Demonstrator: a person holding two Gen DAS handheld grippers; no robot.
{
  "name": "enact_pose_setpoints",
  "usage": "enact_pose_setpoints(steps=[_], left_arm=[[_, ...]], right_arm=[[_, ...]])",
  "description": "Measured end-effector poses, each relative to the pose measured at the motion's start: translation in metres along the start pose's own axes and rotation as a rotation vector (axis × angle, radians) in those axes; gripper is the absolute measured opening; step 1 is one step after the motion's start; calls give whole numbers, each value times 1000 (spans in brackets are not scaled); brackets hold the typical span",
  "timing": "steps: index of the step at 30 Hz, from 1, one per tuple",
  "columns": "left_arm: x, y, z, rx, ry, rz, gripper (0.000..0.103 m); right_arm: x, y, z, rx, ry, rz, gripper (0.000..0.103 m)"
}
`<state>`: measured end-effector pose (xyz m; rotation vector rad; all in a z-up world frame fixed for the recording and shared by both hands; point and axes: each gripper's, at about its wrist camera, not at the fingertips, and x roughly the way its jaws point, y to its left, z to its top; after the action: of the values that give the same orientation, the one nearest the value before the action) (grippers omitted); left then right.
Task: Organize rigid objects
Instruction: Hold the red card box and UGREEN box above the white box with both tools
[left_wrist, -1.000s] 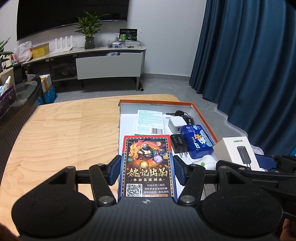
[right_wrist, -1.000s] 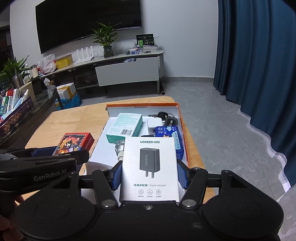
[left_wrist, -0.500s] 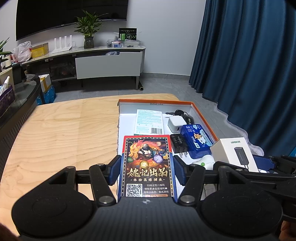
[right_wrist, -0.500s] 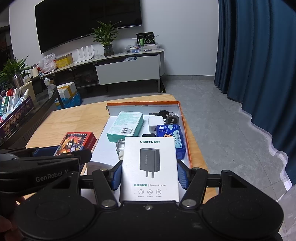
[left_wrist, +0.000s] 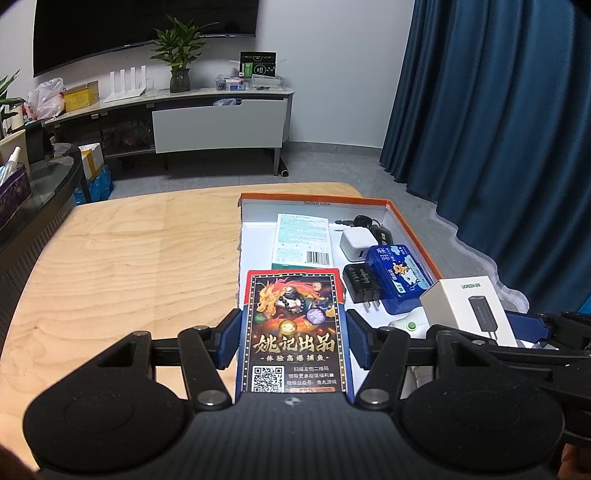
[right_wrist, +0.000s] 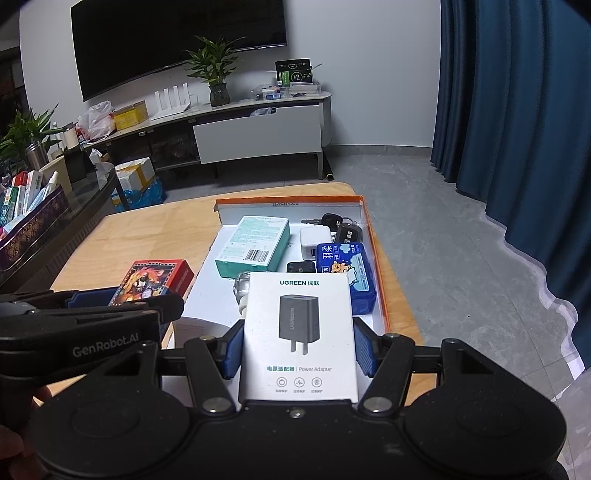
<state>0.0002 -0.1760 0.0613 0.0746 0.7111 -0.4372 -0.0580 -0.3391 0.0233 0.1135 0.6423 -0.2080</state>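
Left wrist view: your left gripper (left_wrist: 293, 341) clamps one card box (left_wrist: 294, 328), held above the near edge of the orange-rimmed tray (left_wrist: 413, 232). In the tray you have one teal box (left_wrist: 303, 240), one white charger (left_wrist: 356, 243), one black adapter (left_wrist: 362, 282), one blue tissue pack (left_wrist: 399, 275).

Right wrist view: your right gripper (right_wrist: 298, 352) grips one white adapter box (right_wrist: 298, 332) over the tray's near end, pointing downward.

Card box (left_wrist: 295, 328) in left claw (left_wrist: 293, 341)

Blue curtains (left_wrist: 498, 129), grey floor (right_wrist: 443, 240), wall-mounted TV (right_wrist: 166, 40).
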Motion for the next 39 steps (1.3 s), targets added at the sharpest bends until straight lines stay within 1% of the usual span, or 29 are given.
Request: enact_pose_setpoints(steps=[39], left_arm=[[7,4,-1,-20,19,7,60]], right_arm=[[11,0,-2,2,31,10,71]])
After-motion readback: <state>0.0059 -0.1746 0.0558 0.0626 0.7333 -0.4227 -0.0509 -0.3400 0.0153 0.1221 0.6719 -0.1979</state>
